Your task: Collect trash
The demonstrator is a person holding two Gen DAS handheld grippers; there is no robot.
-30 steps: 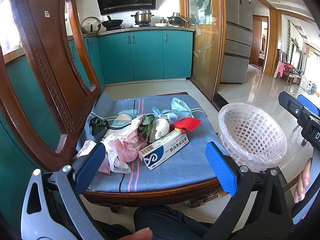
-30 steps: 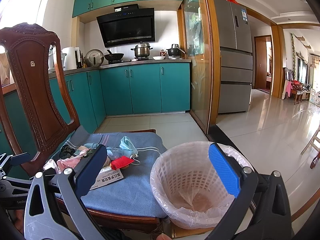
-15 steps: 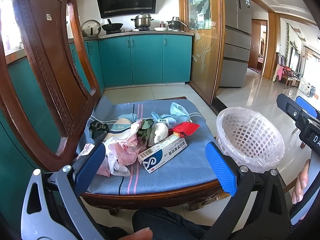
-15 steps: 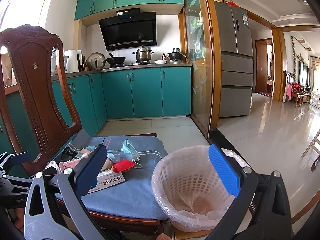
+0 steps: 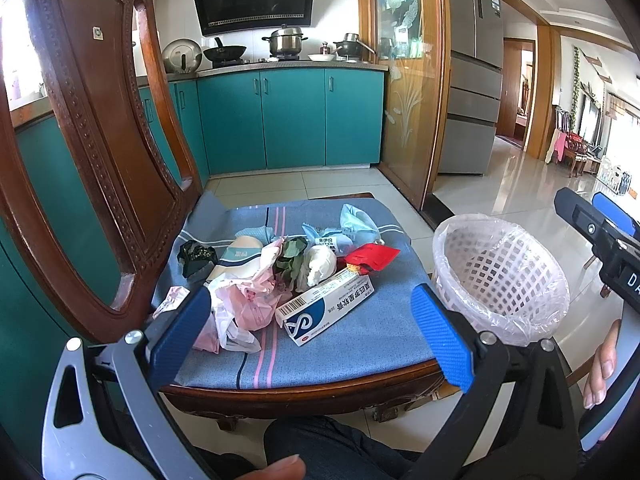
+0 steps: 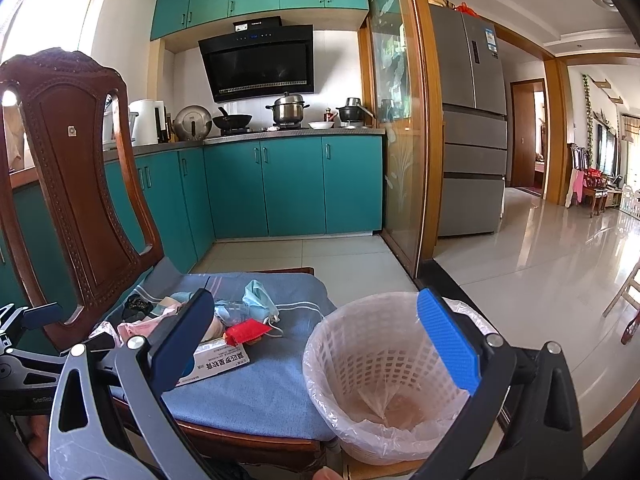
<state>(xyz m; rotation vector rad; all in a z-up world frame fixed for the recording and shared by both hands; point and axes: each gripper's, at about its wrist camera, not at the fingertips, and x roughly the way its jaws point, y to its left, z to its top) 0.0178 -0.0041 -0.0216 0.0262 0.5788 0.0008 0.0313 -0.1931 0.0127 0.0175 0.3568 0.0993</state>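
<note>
A pile of trash lies on the blue cushion [image 5: 360, 340] of a wooden chair: a white and blue medicine box [image 5: 326, 308], a red wrapper [image 5: 372, 257], a pink plastic bag [image 5: 248, 304], a white wad [image 5: 320, 266], a pale blue face mask [image 5: 358, 220] and a black scrap [image 5: 196, 256]. A white lattice bin [image 5: 504, 276] lined with a clear bag stands on the floor to the right of the chair. My left gripper [image 5: 308, 332] is open and empty, in front of the pile. My right gripper [image 6: 316, 340] is open and empty, near the bin [image 6: 384, 376].
The chair's carved wooden back [image 5: 104, 152] rises on the left. Teal kitchen cabinets [image 5: 292, 116] and a grey fridge [image 5: 474, 92] stand behind. Tiled floor [image 6: 540, 280] spreads to the right. The person's knee [image 5: 328, 444] is below the chair's front edge.
Both grippers have tilted slightly upward, so the chair and bin sit lower in the views. The trash and the bin have not moved.
</note>
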